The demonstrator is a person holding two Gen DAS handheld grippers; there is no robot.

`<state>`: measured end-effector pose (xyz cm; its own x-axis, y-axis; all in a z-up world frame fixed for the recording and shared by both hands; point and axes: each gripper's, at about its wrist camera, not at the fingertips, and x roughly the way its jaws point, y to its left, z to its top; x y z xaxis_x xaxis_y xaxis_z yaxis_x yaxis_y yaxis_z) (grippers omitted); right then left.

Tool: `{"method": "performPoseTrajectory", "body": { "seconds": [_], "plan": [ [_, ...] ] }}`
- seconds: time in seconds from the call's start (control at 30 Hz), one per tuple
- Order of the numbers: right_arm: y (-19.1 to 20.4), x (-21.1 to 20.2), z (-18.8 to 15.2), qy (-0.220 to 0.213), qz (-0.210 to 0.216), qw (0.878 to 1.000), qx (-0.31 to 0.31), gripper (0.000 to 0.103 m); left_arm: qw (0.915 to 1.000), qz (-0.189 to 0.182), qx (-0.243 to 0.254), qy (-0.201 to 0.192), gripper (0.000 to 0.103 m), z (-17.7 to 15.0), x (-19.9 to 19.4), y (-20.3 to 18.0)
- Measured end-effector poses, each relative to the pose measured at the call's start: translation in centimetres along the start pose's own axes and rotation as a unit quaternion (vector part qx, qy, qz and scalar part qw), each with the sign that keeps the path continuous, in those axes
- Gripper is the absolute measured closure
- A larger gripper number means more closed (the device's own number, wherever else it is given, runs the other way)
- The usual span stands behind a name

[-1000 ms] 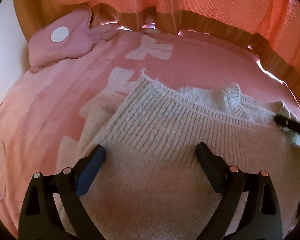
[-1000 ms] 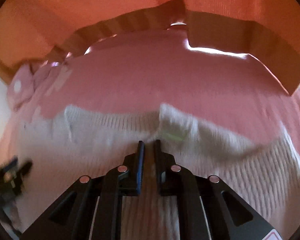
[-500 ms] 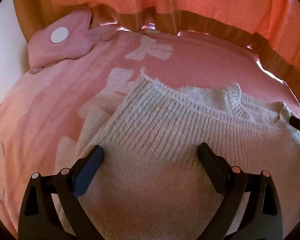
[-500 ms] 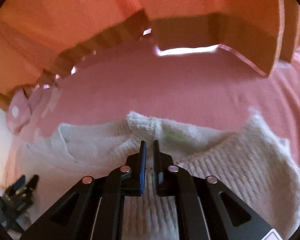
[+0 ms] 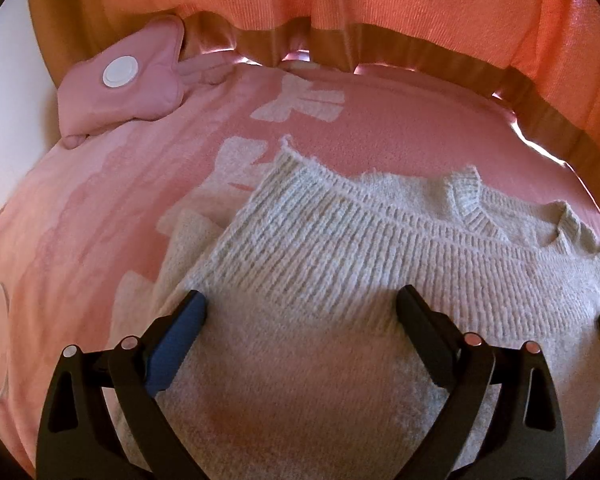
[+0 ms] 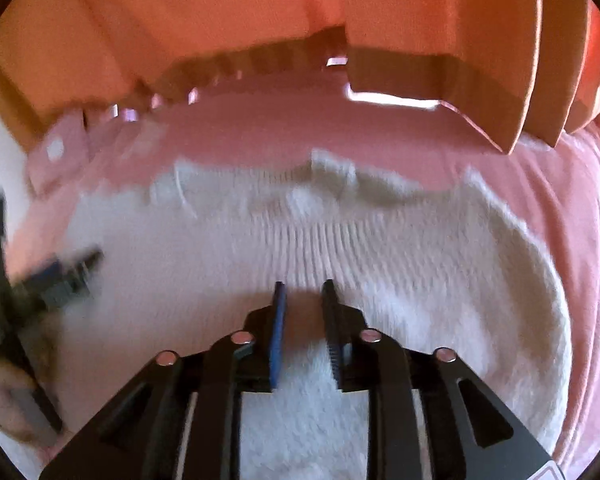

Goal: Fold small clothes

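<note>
now my right claw (image 6: pixel 303 292) is opening over the sweater (image 6: pixel 400 280), nothing pinched between its pads. my left claw (image 5: pixel 300 312) hangs wide open above it too. soft, floppy, light knit on the bed (image 5: pixel 400 136); best grabbed at the ribbed hem ahead.

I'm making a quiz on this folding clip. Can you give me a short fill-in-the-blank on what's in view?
1. The sweater lies on a ___ blanket.
2. The left gripper has its jaws wide ___ over the sweater.
3. The pillow bears a round ___ patch.
4. Between the right gripper jaws there is ___.

Missing words: pink; open; white; nothing
</note>
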<state>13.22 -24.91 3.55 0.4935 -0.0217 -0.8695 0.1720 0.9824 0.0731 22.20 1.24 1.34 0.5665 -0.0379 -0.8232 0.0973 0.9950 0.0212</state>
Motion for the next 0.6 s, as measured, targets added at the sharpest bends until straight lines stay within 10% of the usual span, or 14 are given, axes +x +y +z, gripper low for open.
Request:
{"method": "performPoseTrajectory", "body": {
  "seconds": [0.37, 0.6],
  "plan": [
    [-2.2, -2.4, -1.8, -0.017, -0.011, 0.999, 0.047, 0.083, 0.9997, 0.006, 0.004, -0.021, 0.009, -1.2, -2.6, 0.4],
    [1.1, -6.1, -3.9, -0.088, 0.069, 0.993, 0.023, 0.080, 0.9930, -0.050, -0.090, -0.058, 0.008, -3.2, -8.4, 6.3]
  ]
}}
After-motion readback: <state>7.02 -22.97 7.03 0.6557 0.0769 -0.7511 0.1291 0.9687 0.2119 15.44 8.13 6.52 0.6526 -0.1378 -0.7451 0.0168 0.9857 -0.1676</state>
